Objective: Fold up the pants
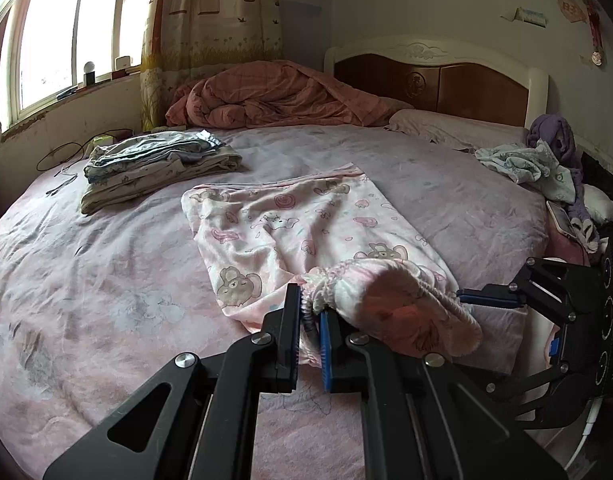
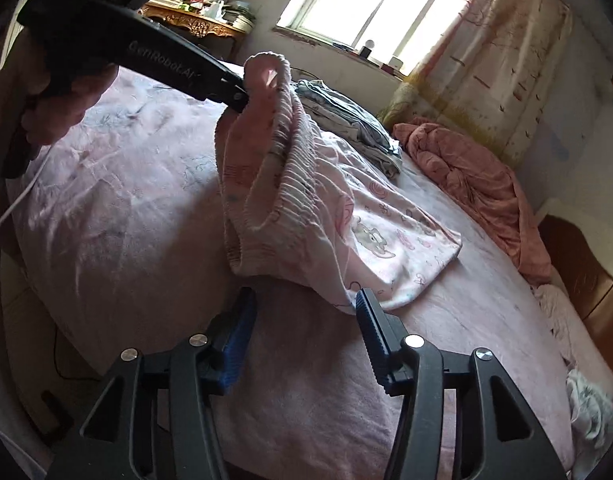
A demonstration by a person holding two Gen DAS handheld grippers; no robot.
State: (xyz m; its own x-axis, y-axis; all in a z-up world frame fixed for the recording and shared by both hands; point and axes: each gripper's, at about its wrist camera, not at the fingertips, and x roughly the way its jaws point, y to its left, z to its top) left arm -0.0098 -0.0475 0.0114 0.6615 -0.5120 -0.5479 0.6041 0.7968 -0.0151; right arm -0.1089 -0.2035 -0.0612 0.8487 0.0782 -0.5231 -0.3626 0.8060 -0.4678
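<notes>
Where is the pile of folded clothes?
In the left wrist view the folded clothes sit on the bed, left of the pink pants, near the window.

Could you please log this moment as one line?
left gripper: shut on pink pants waistband | right gripper: open, empty | pants: partly lifted off bed

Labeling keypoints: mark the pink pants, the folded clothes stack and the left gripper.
pink pants (image 1: 290, 220): left wrist view, flat printed leg fabric.
folded clothes stack (image 1: 158, 164): left wrist view, top of the pile.
left gripper (image 1: 309, 316): left wrist view, between fingertips, at the pinched waistband.
</notes>
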